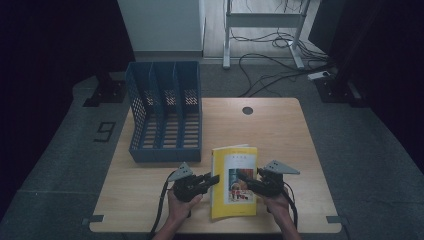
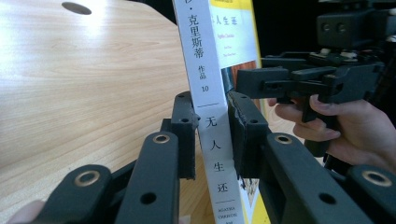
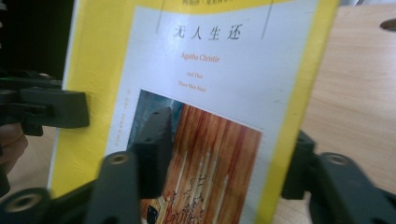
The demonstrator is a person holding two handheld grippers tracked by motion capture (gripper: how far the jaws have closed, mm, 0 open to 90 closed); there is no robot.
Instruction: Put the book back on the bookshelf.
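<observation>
1. Overhead, the high view is taking in the whole wooden table (image 1: 280, 130), with a blue three-slot file holder (image 1: 166, 112) standing at its far left and a round cable hole (image 1: 247, 110) near the far edge. A yellow Agatha Christie paperback (image 1: 234, 181) is sitting near the front edge, between the left gripper (image 1: 214, 180) and the right gripper (image 1: 245, 178), each carried by a hand rising from the bottom. This view is too distant to be showing how either set of jaws is sitting on the book.

2. Closer in, the left gripper view is showing what the high view is not: the left gripper (image 2: 214, 135) is clamping the book's white spine (image 2: 205, 93), one black pad pressing on each side, so the paperback is standing upright on the table. The spine's Chinese lettering is reading clearly here. Beyond the book, the right gripper (image 2: 280, 84) is being held by a hand (image 2: 355, 126), one jaw lying level beside the front cover.

3. Finally, the right gripper view is facing the front cover (image 3: 205, 116), with its title and author's name legible. The right gripper (image 3: 224, 158) is standing released: one jaw is lying in front of the cover, the other out past the book's yellow edge, with neither pad pressing. The left gripper (image 3: 51, 109) is reaching in at the left edge.
</observation>
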